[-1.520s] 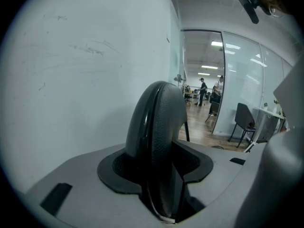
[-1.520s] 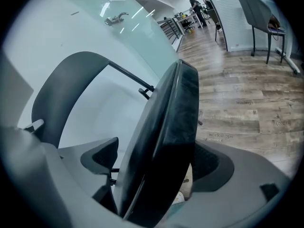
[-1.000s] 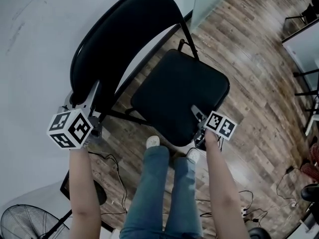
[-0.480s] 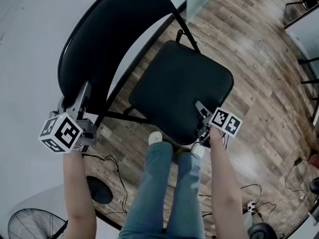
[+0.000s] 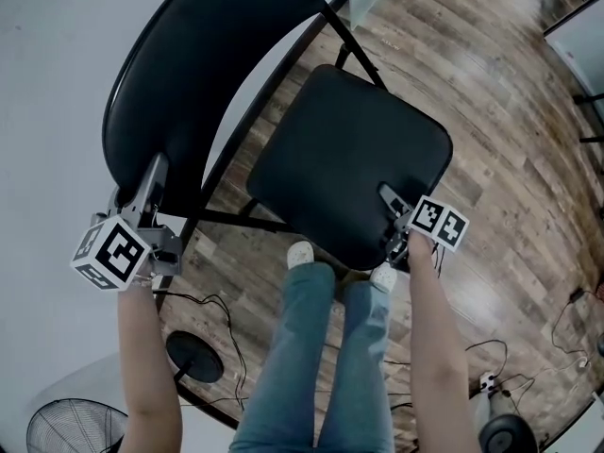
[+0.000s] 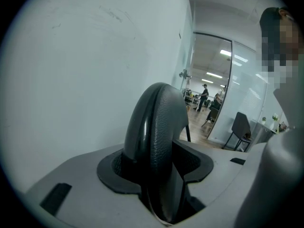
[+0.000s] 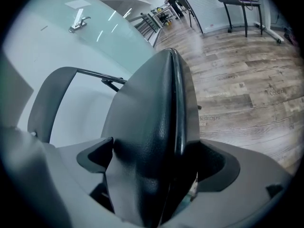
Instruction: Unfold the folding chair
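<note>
A black folding chair stands against the white wall. In the head view its curved backrest [image 5: 198,74] is at the upper left and its padded seat [image 5: 354,163] lies in the middle. My left gripper [image 5: 154,176] is shut on the backrest's lower left edge; in the left gripper view that padded rim [image 6: 159,127] runs up between the jaws of the left gripper [image 6: 159,175]. My right gripper [image 5: 389,201] is shut on the seat's near right edge. In the right gripper view the seat edge [image 7: 156,118] fills the gap of the right gripper [image 7: 152,175].
The person's legs [image 5: 321,357] and white shoes stand just below the seat. A floor fan [image 5: 66,427], a round black base [image 5: 195,357] and loose cables [image 5: 212,305] lie at the lower left. More cables and a device [image 5: 500,423] sit at the lower right on the wood floor.
Both grippers have sunk while keeping their holds. The seat has swung down and away from the backrest, and now lies flatter and spreads wider.
</note>
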Motion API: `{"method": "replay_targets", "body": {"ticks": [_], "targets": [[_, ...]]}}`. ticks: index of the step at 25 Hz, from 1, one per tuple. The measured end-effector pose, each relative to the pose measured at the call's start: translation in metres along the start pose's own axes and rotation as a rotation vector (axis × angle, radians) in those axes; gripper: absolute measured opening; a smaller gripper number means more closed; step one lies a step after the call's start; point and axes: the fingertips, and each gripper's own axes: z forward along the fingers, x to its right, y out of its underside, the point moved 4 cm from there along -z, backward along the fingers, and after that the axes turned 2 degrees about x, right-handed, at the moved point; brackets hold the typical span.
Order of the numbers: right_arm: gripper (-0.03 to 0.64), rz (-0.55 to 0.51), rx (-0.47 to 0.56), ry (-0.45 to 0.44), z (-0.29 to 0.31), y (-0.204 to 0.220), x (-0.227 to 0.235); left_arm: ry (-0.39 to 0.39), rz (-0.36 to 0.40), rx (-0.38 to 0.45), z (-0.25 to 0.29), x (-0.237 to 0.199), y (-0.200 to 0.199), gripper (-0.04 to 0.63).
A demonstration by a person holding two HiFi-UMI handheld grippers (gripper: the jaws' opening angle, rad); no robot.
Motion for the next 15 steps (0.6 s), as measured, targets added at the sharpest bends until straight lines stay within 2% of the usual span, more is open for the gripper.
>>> {"method": "replay_targets", "body": {"ticks": [5, 15], "targets": [[0.522, 0.046, 0.001, -0.009, 0.004, 0.003, 0.021, 0.012, -0.020, 0.000, 0.003, 0.005, 0.010, 0.202], [0.546, 0.066, -0.020, -0.008, 0.016, 0.009, 0.058, 0.042, -0.049, 0.041, 0.003, 0.030, 0.033, 0.192]]}}
